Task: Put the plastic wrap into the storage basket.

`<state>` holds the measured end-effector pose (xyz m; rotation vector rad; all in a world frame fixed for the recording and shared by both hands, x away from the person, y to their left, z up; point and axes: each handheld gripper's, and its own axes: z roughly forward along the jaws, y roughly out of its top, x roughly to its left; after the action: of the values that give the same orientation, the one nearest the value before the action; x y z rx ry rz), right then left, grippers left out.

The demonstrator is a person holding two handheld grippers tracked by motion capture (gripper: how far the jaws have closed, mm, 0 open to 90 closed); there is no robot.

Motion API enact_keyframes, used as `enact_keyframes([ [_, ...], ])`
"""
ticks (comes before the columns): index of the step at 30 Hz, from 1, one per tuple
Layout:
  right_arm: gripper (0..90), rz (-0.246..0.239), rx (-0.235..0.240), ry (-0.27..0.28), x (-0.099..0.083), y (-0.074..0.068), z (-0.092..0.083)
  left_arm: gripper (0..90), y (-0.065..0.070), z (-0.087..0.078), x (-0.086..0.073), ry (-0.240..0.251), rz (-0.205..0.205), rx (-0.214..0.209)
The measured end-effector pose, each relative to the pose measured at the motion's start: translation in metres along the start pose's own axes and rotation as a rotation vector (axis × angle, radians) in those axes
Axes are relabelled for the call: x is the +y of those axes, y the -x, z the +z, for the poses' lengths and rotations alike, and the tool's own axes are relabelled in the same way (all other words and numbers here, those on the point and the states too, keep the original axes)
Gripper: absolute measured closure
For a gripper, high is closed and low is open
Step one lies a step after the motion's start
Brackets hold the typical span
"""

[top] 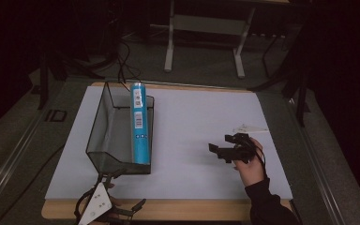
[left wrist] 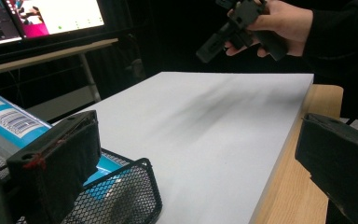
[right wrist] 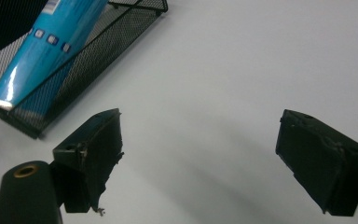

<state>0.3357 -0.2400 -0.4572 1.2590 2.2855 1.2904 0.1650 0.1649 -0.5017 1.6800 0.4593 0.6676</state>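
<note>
A blue tube [top: 139, 123] with a barcode label lies in a black wire-mesh tray [top: 104, 136], leaning along the tray's right wall. The tray stands on the left part of a white board [top: 197, 117]. My left gripper [top: 122, 192] is at the table's near edge, just in front of the tray. It is open, jaws wide apart around nothing [left wrist: 196, 163], with the tube [left wrist: 9, 123] and the tray's corner [left wrist: 121, 196] beside its left jaw. A hand holds my right gripper [top: 220, 143] over the board's right half. It is open and holds nothing [right wrist: 205, 154]; the tube [right wrist: 46, 46] and tray [right wrist: 107, 42] lie beyond it.
A small pale scrap [top: 249, 127] lies on the board behind the right gripper. The wooden table edge [top: 192, 208] shows along the front. A desk frame [top: 204, 28] and cables stand on the floor behind. A lit monitor [left wrist: 51, 16] is off to the side.
</note>
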Motion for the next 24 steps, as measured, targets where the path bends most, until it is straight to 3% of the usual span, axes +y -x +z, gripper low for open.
enact_keyframes([
  [10, 14.3, -0.035, -0.039, -0.044, -0.03, 0.006, 0.002, 0.7, 0.0, 0.0, 0.0, -0.003, 0.003, -0.002],
  [24, 14.3, -0.093, -0.076, -0.057, -0.038, 0.008, 0.013, 0.7, 0.001, -0.001, 0.001, -0.001, 0.007, -0.009],
])
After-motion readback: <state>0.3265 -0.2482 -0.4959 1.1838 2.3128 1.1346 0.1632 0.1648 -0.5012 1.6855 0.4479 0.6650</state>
